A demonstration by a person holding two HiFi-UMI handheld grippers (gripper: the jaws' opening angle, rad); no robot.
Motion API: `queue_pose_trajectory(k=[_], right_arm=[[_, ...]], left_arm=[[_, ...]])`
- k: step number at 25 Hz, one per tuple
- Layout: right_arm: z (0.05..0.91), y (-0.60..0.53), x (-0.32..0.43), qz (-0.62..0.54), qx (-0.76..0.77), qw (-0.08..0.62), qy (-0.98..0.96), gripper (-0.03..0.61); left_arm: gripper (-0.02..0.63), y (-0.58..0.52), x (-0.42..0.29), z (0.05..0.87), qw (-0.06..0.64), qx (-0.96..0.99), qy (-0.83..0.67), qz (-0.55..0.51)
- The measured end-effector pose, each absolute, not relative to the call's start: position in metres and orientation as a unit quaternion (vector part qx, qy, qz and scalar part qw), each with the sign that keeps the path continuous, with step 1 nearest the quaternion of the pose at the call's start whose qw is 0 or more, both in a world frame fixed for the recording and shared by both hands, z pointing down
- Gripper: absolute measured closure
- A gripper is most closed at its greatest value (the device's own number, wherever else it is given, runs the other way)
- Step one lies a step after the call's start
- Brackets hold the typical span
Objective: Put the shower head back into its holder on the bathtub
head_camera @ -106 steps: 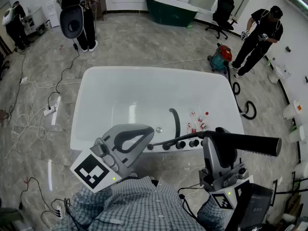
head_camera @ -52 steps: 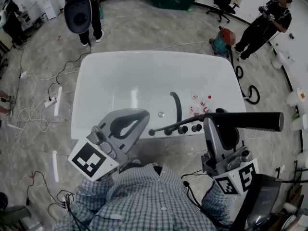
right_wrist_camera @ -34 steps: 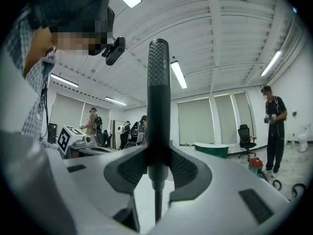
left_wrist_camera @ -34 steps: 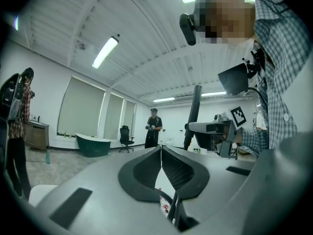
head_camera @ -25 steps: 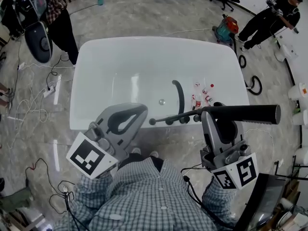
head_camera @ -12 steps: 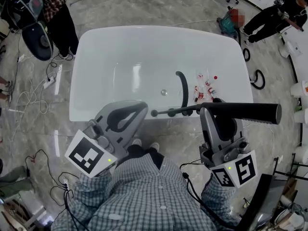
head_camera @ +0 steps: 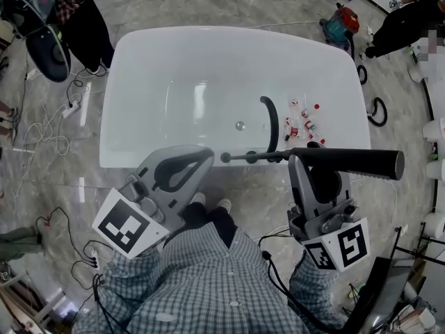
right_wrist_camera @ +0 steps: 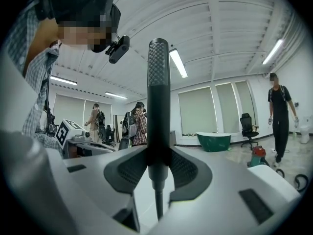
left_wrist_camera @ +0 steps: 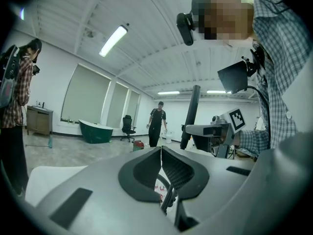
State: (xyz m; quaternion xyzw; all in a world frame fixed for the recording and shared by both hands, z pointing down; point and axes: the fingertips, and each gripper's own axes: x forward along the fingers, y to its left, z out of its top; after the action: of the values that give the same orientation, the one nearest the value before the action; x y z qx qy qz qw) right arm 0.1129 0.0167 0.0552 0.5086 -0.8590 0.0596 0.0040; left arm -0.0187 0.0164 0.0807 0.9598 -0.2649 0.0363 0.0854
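Note:
My right gripper (head_camera: pixel 311 160) is shut on the black shower head (head_camera: pixel 351 163), a long rod held level above the near rim of the white bathtub (head_camera: pixel 139 68). Its thin end reaches left over the tub's edge fittings, which it mostly hides. In the right gripper view the shower head (right_wrist_camera: pixel 158 97) stands upright between the closed pads of the right gripper (right_wrist_camera: pixel 158 156). A black curved spout (head_camera: pixel 272 121) arches over the basin. My left gripper (head_camera: pixel 204 161) hovers near the tub's front edge, shut on nothing; in its own view the left gripper (left_wrist_camera: pixel 161 152) has its pads pressed together.
Small red-and-white bottles (head_camera: pixel 303 122) lie in the tub by the spout, near a drain (head_camera: pixel 240 125). Cables (head_camera: pixel 42 145) trail on the floor at left. A person (head_camera: pixel 49 12) stands at the far left, another (head_camera: pixel 407 16) at the far right beside a vacuum (head_camera: pixel 343 21).
The tub has slid upward and away in the head view as the view shifted. Both grippers keep their pose, the right one still holding the shower head. The bystanders have moved.

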Motion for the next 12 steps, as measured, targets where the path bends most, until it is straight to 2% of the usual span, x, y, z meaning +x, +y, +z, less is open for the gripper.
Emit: queue_pose_trajectory(k=[12], right_arm=[[0.086,0.011,0.098,0.054,0.497,0.010,-0.866,0.443]], left_arm=[[0.599,0.019,-0.030,0.110,0.103,0.952,-0.281,0.065]])
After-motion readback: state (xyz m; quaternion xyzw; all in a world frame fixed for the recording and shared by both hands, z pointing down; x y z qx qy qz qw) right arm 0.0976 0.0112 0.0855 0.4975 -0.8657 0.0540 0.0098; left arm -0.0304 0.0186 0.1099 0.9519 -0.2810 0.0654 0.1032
